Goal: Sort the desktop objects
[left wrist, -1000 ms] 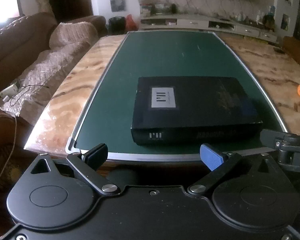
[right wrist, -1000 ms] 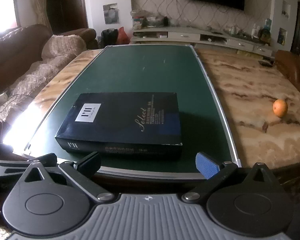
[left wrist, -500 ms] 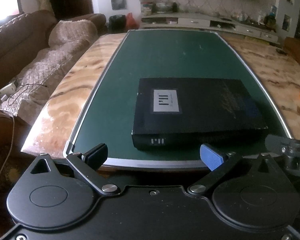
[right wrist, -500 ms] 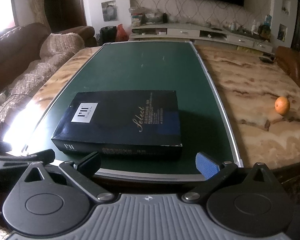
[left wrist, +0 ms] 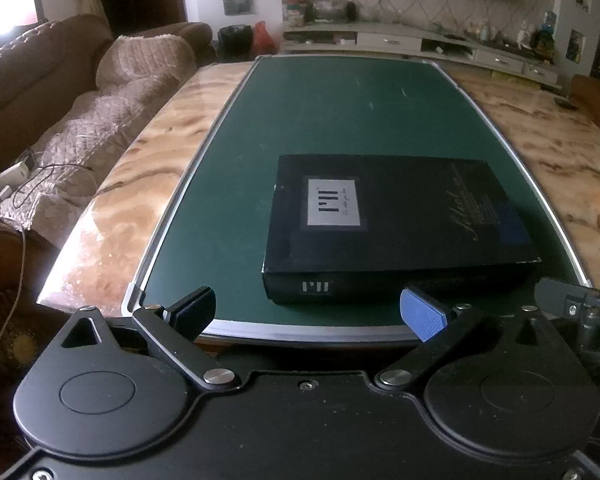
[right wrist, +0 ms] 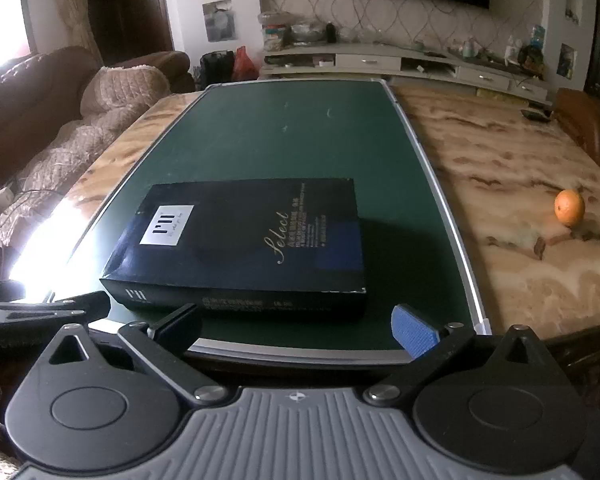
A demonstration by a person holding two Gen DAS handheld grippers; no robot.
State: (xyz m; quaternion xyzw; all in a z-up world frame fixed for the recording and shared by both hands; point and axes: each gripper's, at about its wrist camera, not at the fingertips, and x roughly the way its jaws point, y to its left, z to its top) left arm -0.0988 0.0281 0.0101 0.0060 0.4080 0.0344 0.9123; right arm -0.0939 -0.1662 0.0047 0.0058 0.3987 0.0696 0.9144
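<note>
Matt dark cardboard box (right wrist: 244,240) is sitting on a matt green mat (right wrist: 284,136) with brushed-metal edging, polished glossy marble table (right wrist: 512,184) is showing glare at its left edge.

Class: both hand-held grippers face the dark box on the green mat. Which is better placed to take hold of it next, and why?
Probably the right hand-held gripper: the dark box's near edge sits between its open fingers. For the left hand-held gripper, it lies off-centre.

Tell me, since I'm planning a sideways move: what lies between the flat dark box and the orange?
In the right wrist view: green board, its silver frame, then bare marble tabletop between flat dark box and orange.
</note>
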